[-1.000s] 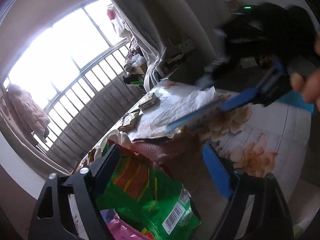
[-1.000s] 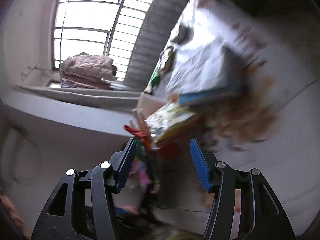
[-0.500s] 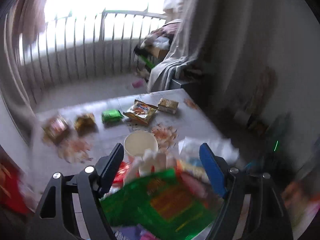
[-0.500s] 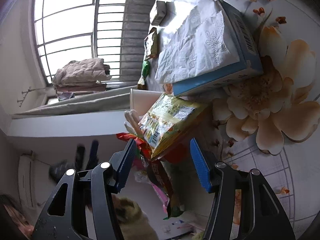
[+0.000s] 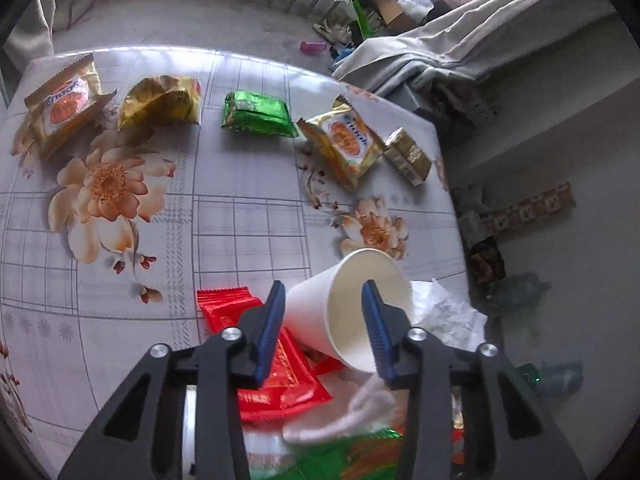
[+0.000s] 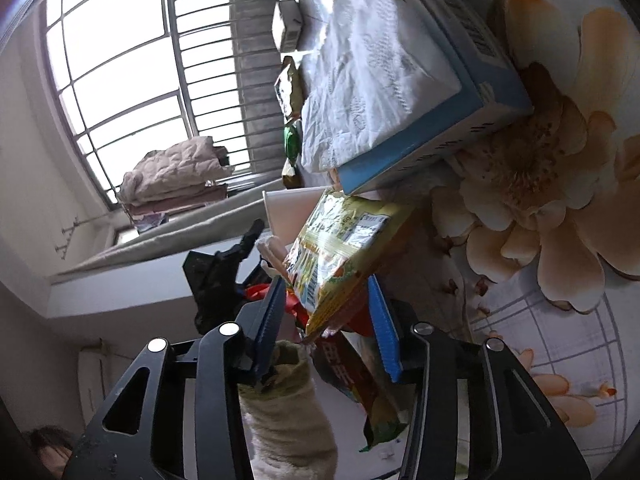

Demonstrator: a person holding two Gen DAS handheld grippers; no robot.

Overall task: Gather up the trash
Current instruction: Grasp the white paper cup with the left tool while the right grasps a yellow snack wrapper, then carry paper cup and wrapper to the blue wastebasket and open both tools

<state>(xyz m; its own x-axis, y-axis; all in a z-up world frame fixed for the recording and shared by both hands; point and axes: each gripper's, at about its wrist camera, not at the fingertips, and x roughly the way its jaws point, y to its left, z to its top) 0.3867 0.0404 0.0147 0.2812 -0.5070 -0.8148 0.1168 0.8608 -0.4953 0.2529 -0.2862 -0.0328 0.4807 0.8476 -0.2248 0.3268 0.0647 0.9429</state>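
A white paper cup (image 5: 312, 320) lies on its side on the flowered tablecloth (image 5: 240, 232), mouth toward the camera. My left gripper (image 5: 323, 300) points down at it with jaws closing. One blue pad lies against the cup's outer wall and the other crosses its mouth, with no squeeze showing. A red wrapper (image 5: 280, 376) and a green packet (image 5: 352, 456) lie under the cup. My right gripper (image 6: 327, 292) is closing on a yellow-green snack packet (image 6: 336, 256), whose edges meet both pads. The cup (image 6: 292, 212) lies just beyond that packet.
Gold, green and orange snack packets (image 5: 256, 114) lie scattered across the far half of the table. A blue tissue box (image 6: 460, 132) draped with white paper sits beyond the yellow packet. A person's fuzzy sleeve (image 6: 288, 420) reaches under the right gripper. Crumpled white paper (image 5: 444, 316) lies beside the cup.
The left view swung from the window down onto the table, and its jaws narrowed around the cup. The right jaws narrowed onto the yellow packet, and the left gripper came into its view.
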